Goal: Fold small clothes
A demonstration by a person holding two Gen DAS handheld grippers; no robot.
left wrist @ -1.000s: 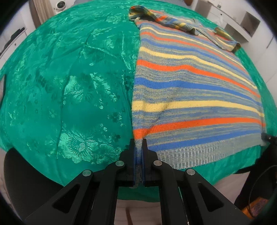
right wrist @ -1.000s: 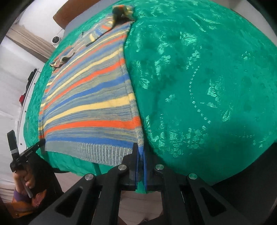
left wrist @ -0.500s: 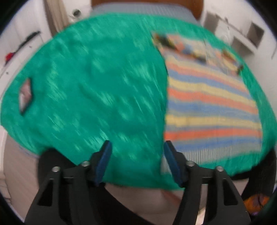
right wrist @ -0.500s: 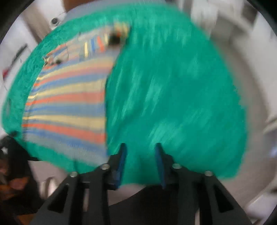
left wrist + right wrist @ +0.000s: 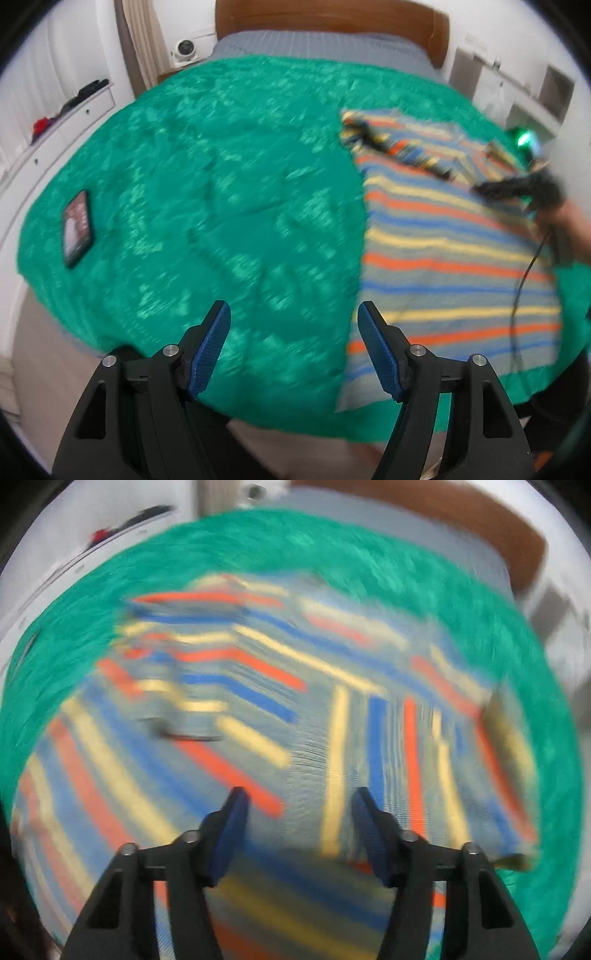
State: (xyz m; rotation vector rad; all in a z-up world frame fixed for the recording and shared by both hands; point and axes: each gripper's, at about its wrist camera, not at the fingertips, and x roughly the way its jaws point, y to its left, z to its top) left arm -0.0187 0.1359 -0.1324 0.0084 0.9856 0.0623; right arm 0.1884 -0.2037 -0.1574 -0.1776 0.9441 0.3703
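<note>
A striped knit sweater (image 5: 443,240) in grey, blue, orange and yellow lies flat on the right part of the green bedspread (image 5: 221,184), its sleeves folded across the top. My left gripper (image 5: 292,308) hovers above the bed's near edge, left of the sweater's hem; its jaws are opening with nothing between them. My right gripper (image 5: 299,794) hangs over the sweater (image 5: 295,701), blurred by motion; its jaws stand apart and are closing, no cloth pinched between them. In the left wrist view the right gripper (image 5: 517,188) shows over the sweater's far right side, held by a hand.
A dark phone (image 5: 76,227) lies on the bedspread at far left. A wooden headboard (image 5: 332,22) closes off the far end. White drawers (image 5: 55,125) stand to the left and white shelving (image 5: 517,96) to the right. A cable (image 5: 521,288) trails over the sweater.
Both grippers let go of the sweater's hem corners and opened. The left one rose and pulled back from the hem. The right one swung across to hover over the sweater's upper part.
</note>
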